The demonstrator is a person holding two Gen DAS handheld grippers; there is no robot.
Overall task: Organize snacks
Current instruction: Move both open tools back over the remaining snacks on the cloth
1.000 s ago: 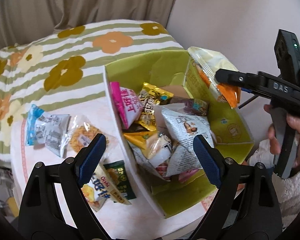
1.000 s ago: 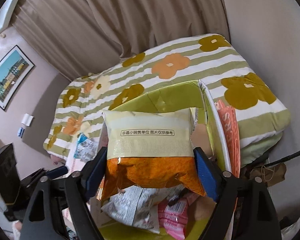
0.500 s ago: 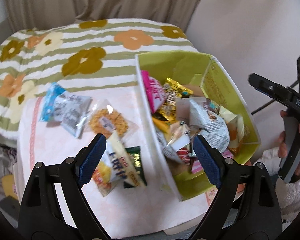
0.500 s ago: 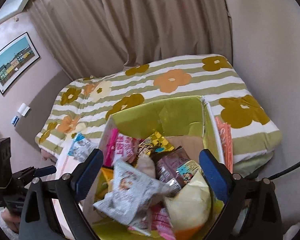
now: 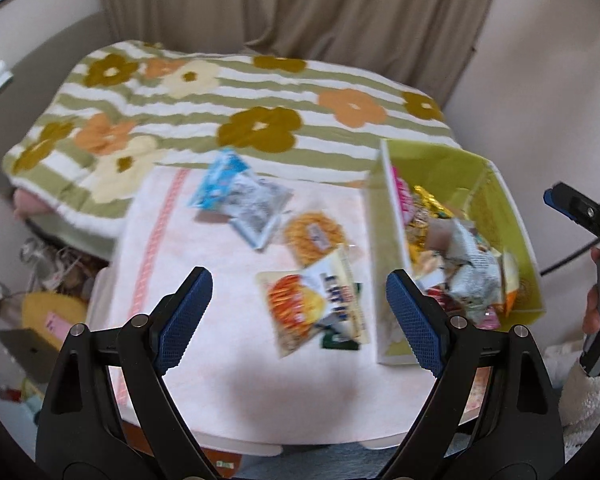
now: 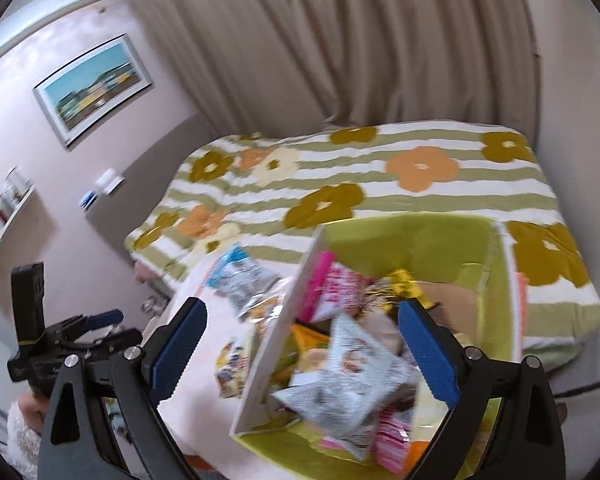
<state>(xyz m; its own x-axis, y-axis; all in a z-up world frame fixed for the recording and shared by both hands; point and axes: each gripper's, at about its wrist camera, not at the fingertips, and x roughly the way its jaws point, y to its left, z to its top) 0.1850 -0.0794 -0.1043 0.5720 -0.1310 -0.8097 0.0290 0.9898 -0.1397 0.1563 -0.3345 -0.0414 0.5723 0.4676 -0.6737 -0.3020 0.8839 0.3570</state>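
Since a second earlier, your right gripper [image 6: 300, 352] let go of the orange-and-cream chip bag [image 5: 508, 280], and that bag lay inside the green box [image 5: 516, 216] among the other packets. Its jaws had just been opening wider and stood spread with nothing between them, above the box's near corner. Your left gripper [image 5: 298, 320] swung away from the box toward the loose snacks; its jaws gaped too, gripping nothing.

Nearest to you on the pink cloth [image 5: 220, 360] lay a cream noodle packet [image 5: 316, 306] over a dark green packet [image 5: 336, 340]. Just beyond sat a clear bag of golden crackers [image 5: 314, 236], then a grey-and-white packet [image 5: 256, 208] touching a blue one [image 5: 220, 180]. The box stood at the cloth's right edge, crowded with pink, gold and grey packets. Behind everything stretched the striped flower blanket [image 5: 220, 100] and the beige curtain [image 5: 300, 4].
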